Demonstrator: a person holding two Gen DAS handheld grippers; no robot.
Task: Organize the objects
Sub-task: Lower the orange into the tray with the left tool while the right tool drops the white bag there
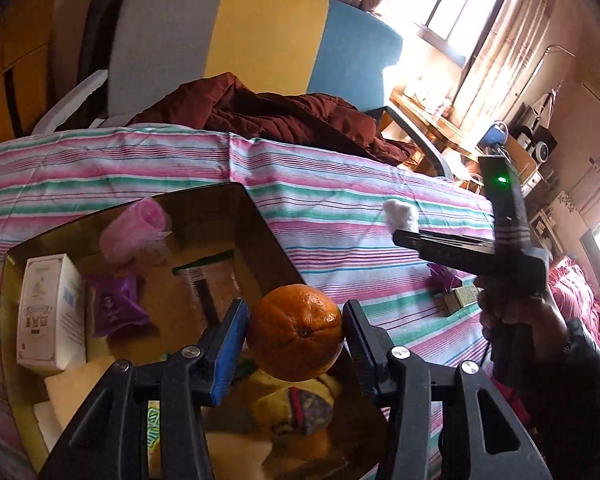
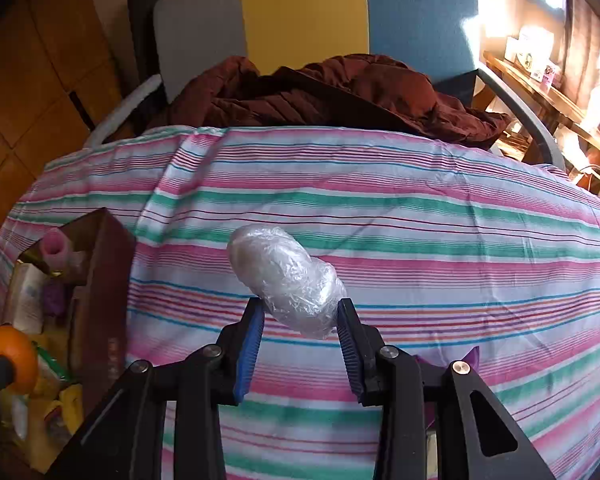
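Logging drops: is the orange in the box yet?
No. The orange hangs above the box, gripped by the left tool.

a striped sheet (image 2: 380, 208) in pink, green and white covers the near surface. behind it a dark red quilted jacket (image 2: 340, 92) lies heaped on a chair with a grey, yellow and blue back (image 2: 304, 12). bright windows (image 1: 460, 4) with pale curtains (image 1: 512, 52) glare at right above a cluttered wooden shelf (image 2: 548, 100). wooden panelling (image 2: 32, 92) stands at left.

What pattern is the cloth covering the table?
The cloth has horizontal stripes in pink, green and white, with thin blue and red lines; the right wrist view shows it best.
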